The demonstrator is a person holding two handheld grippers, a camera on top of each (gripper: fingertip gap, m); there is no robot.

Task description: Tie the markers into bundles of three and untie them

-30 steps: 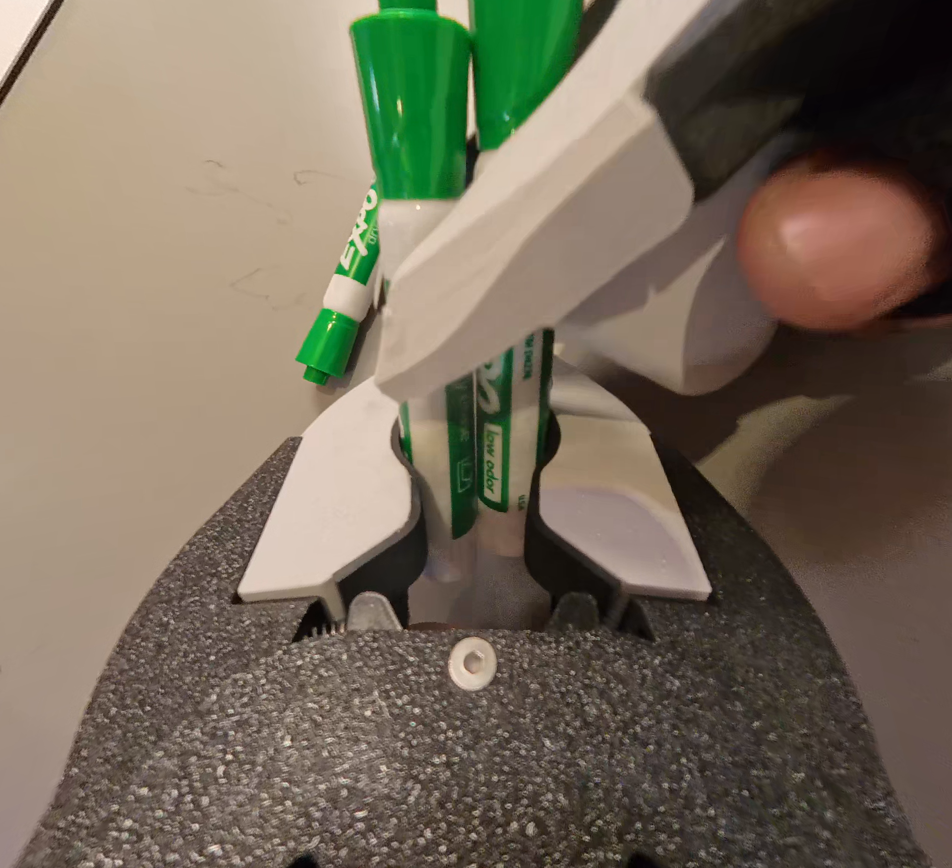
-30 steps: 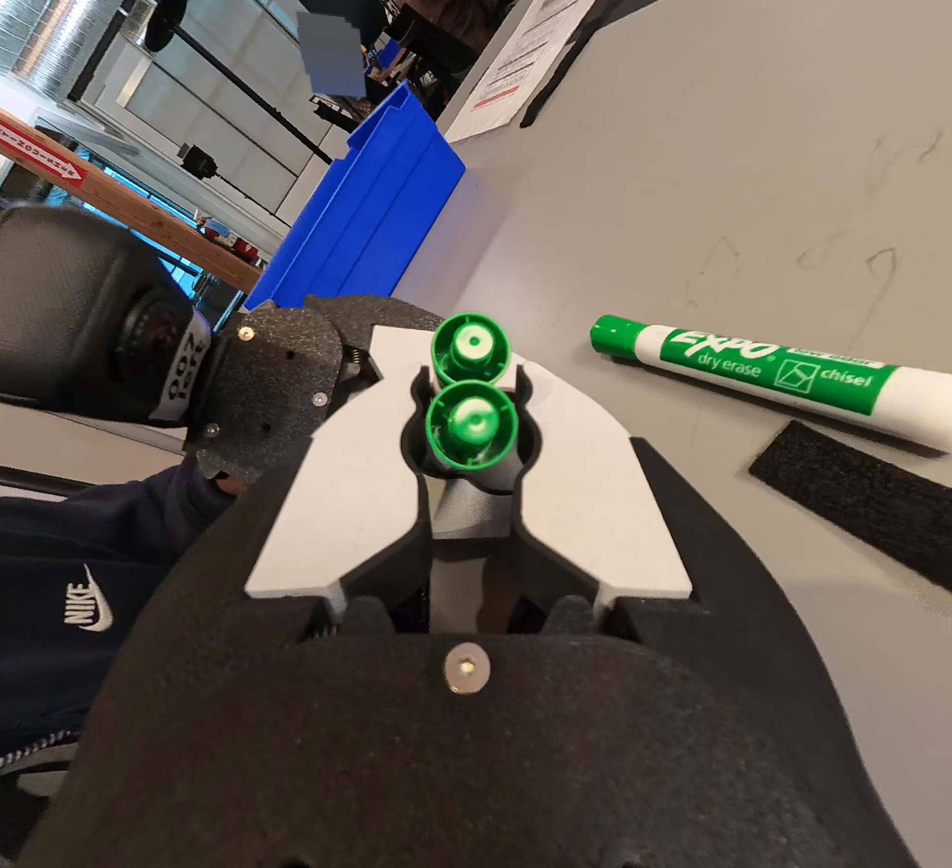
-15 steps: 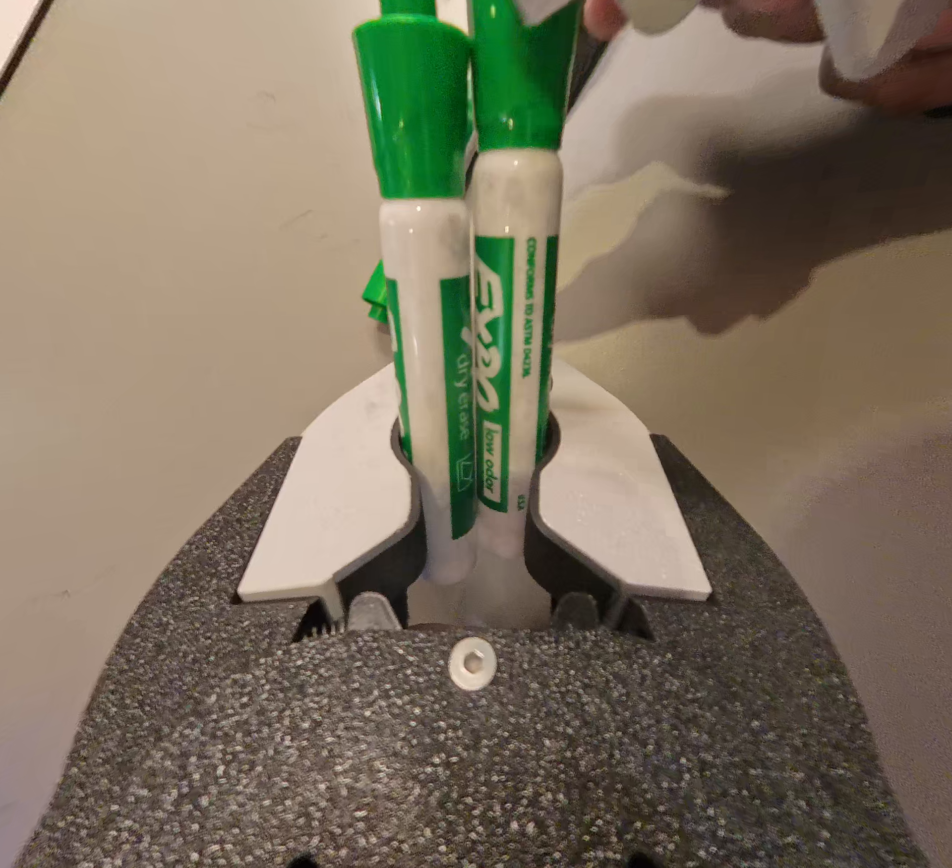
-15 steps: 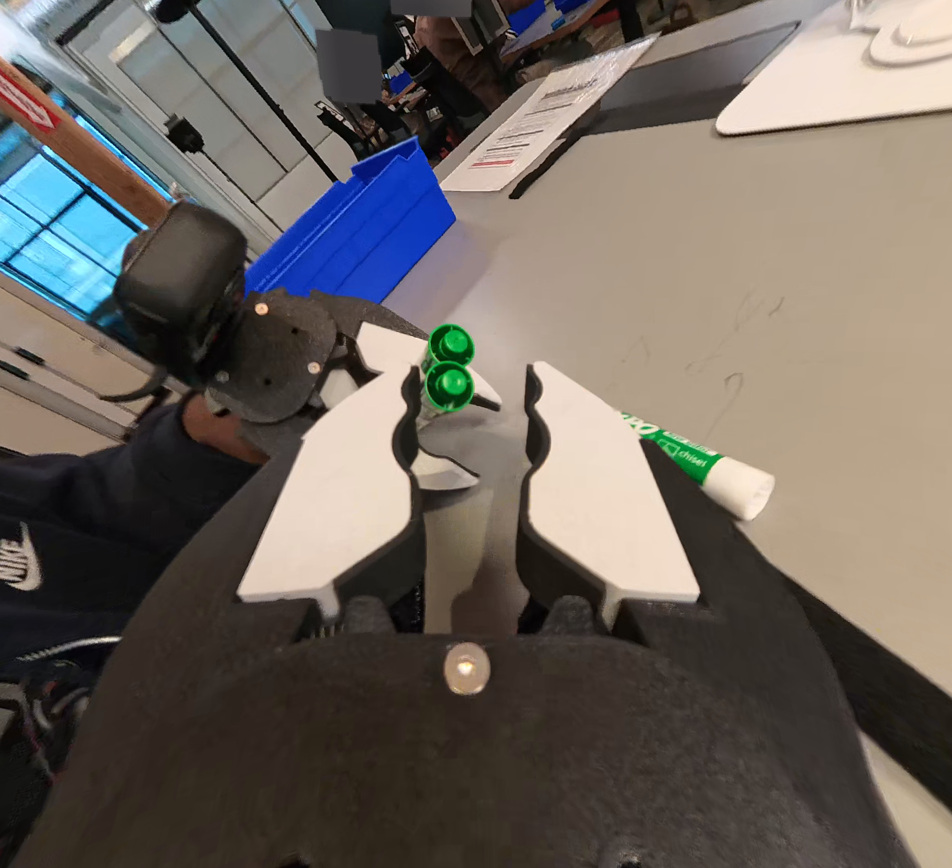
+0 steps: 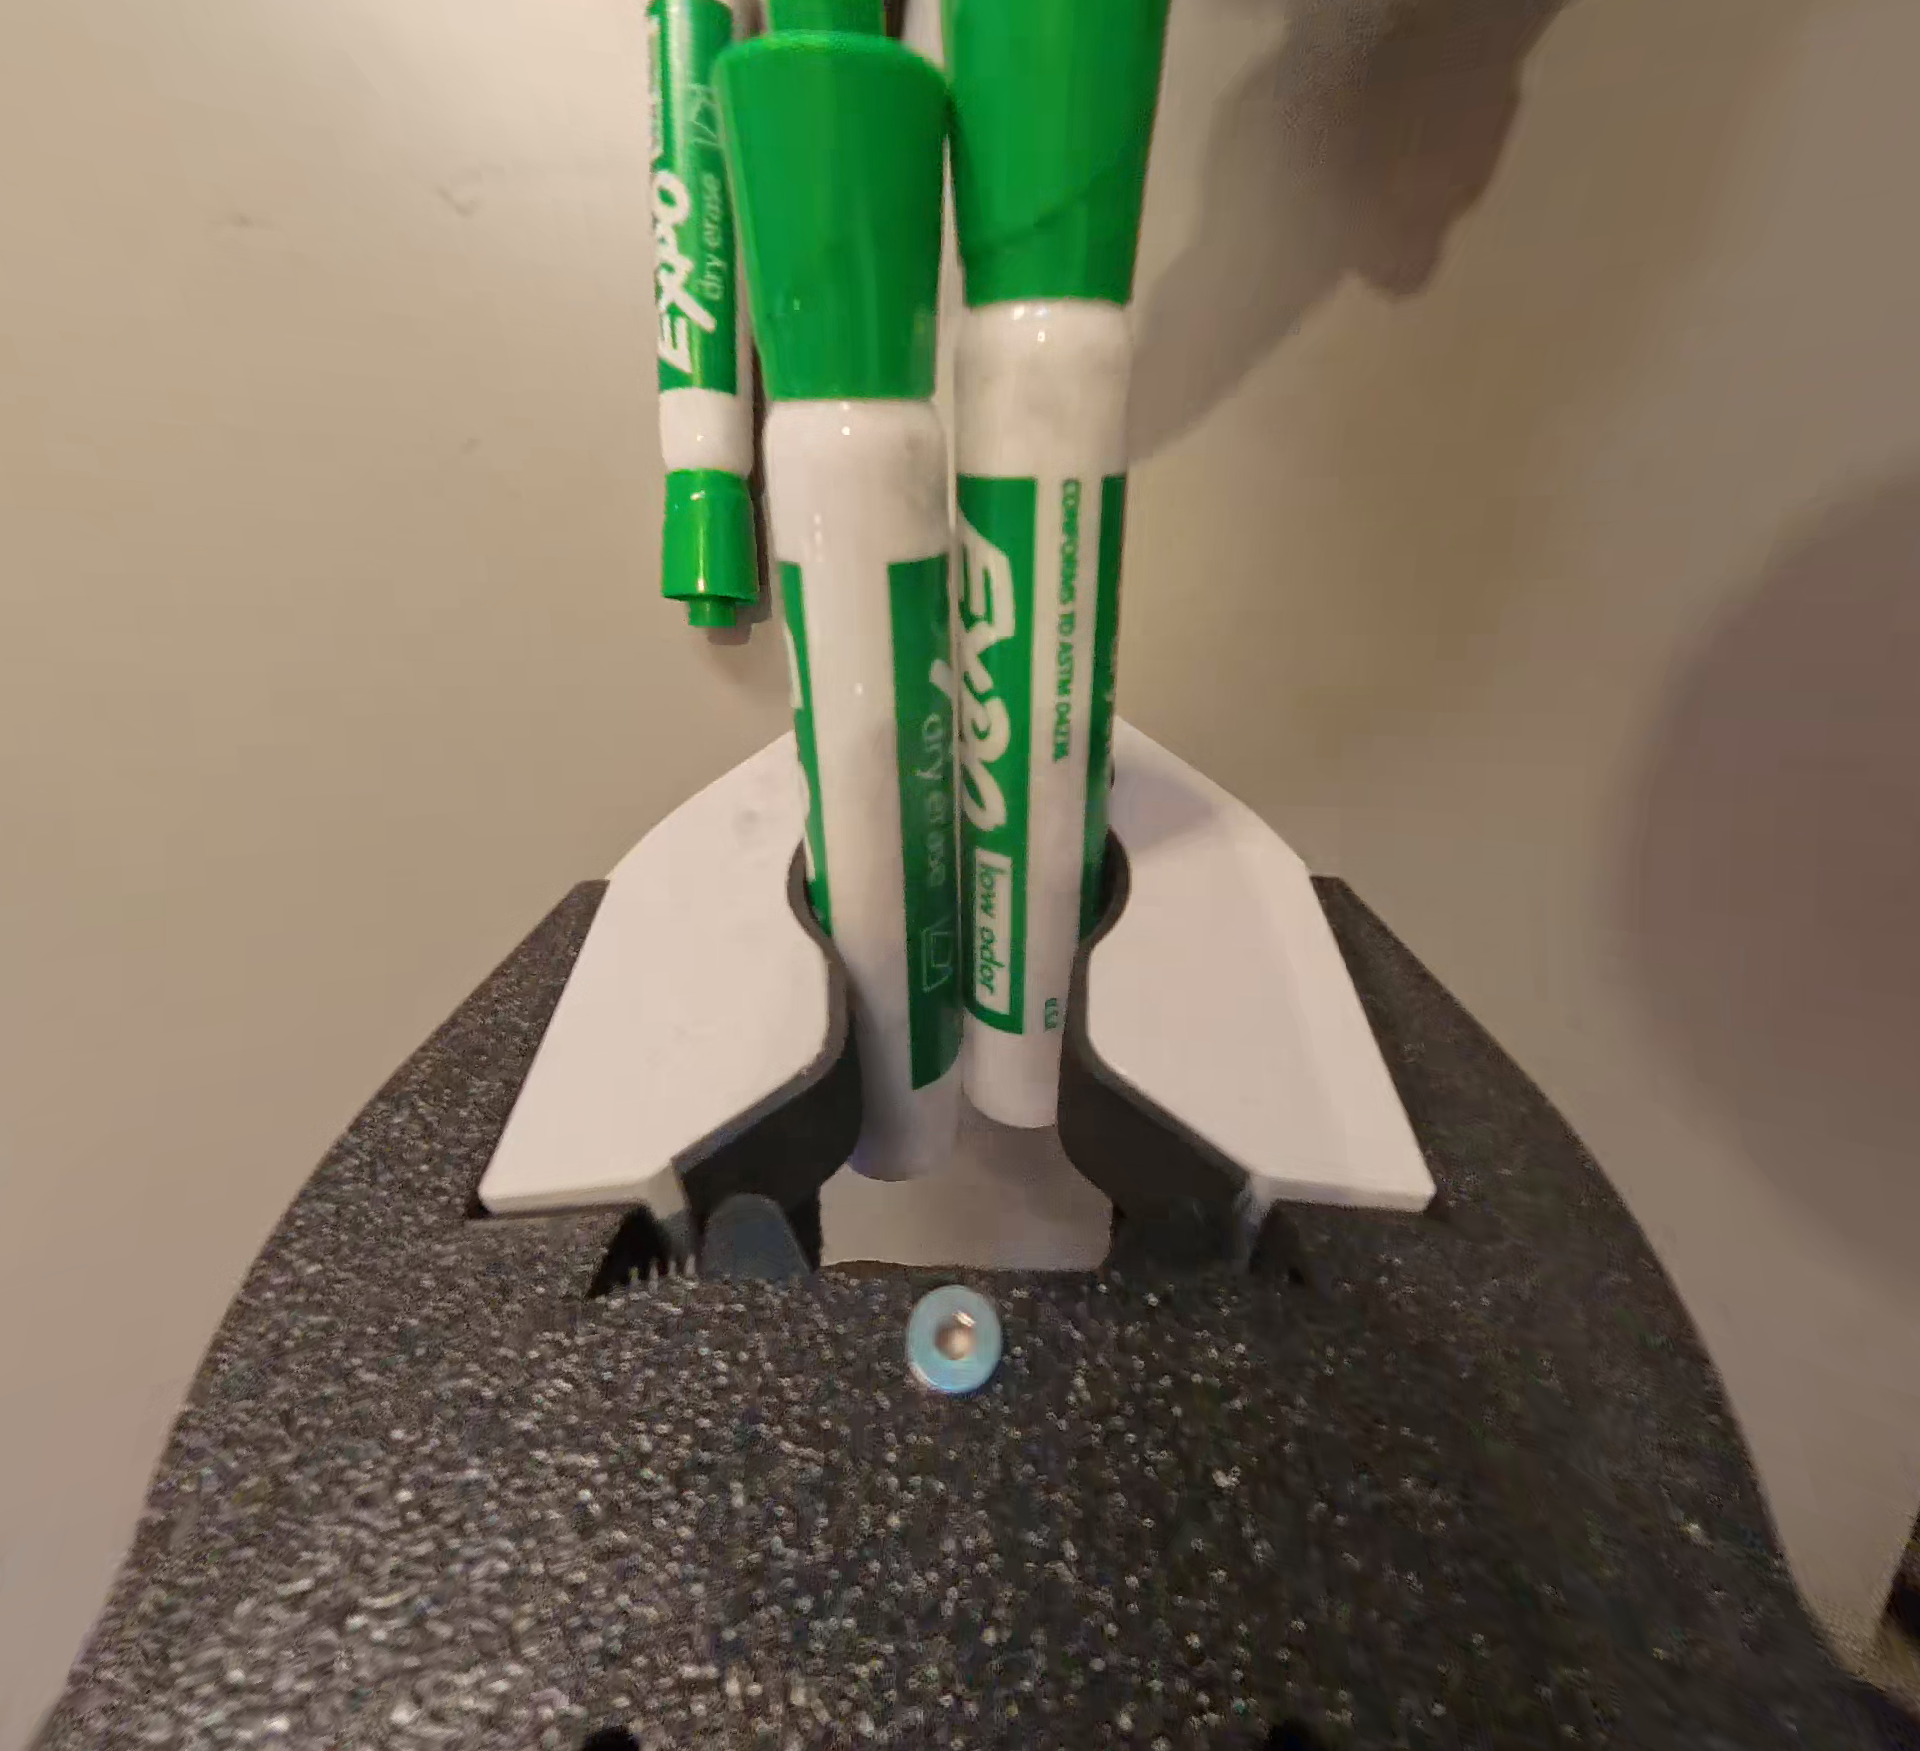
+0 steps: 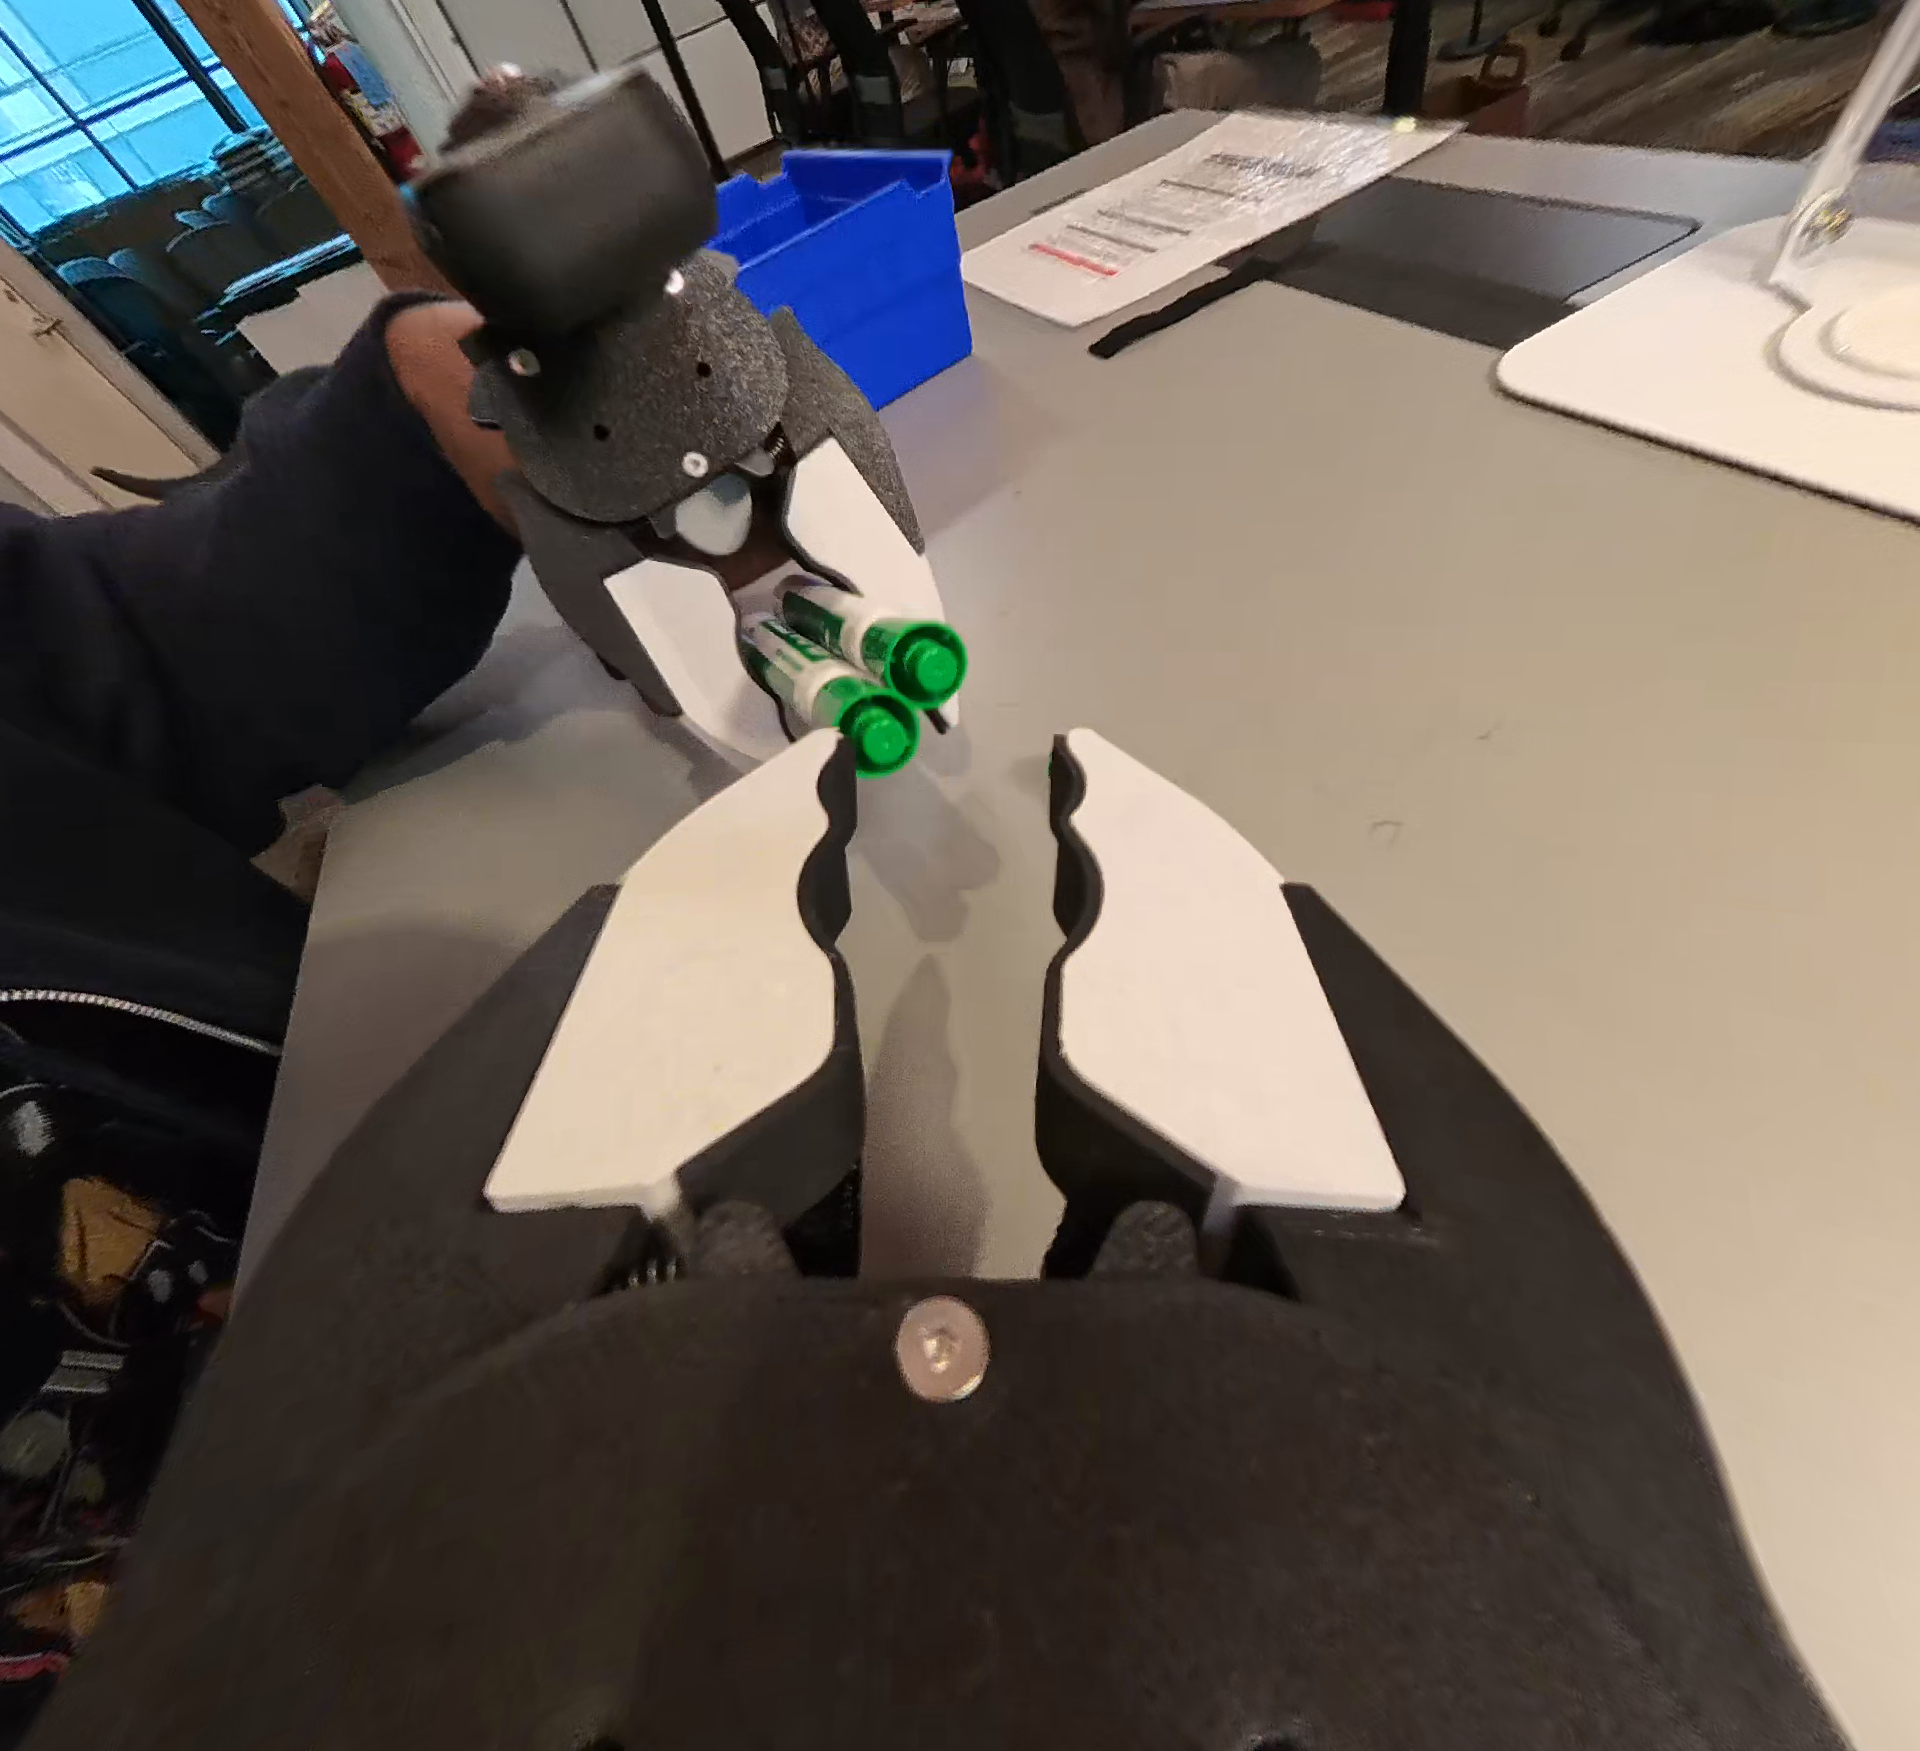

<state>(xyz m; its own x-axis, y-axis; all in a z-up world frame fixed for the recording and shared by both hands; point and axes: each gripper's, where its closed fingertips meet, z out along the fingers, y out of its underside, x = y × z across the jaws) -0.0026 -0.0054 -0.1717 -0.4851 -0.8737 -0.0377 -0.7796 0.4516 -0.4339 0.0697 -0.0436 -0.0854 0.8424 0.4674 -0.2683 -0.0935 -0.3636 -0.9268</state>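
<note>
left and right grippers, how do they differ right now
The left gripper is shut on two green markers, side by side, caps pointing out past the fingertips; the right gripper stands open with nothing between its fingers. The left gripper tilts down towards the grey table; the right gripper hangs back from it, facing the caps. Both share white fingers on a black speckled body.
</note>
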